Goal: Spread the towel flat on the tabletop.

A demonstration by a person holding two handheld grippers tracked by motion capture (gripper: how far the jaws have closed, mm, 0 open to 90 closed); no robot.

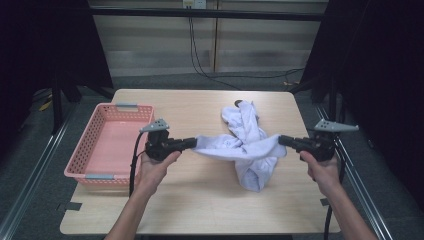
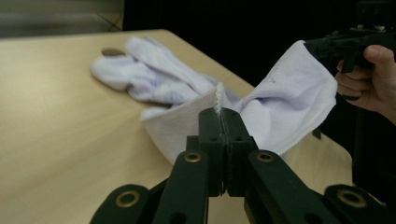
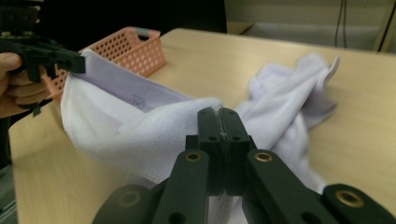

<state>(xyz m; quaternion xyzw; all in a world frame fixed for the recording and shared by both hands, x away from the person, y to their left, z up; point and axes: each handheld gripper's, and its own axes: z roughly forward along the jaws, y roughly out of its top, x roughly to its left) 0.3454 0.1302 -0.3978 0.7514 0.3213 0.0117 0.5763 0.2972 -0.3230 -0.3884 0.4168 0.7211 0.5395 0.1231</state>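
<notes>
A white towel (image 1: 235, 145) is pulled out between my two grippers above the wooden table (image 1: 200, 200). My left gripper (image 1: 192, 143) is shut on its left edge; in the left gripper view the jaws (image 2: 219, 114) pinch a hem of the towel (image 2: 285, 98). My right gripper (image 1: 281, 140) is shut on the opposite edge, and in the right gripper view the jaws (image 3: 219, 112) clamp the towel (image 3: 135, 135). More white cloth (image 1: 245, 117) lies bunched on the table behind and under the stretched part. Whether it is the same towel I cannot tell.
A pink perforated basket (image 1: 90, 145) with grey handles stands at the table's left edge, close behind my left hand; its corner (image 3: 135, 49) appears in the right gripper view. Black curtains flank the table, and cables run along the floor beyond the far edge.
</notes>
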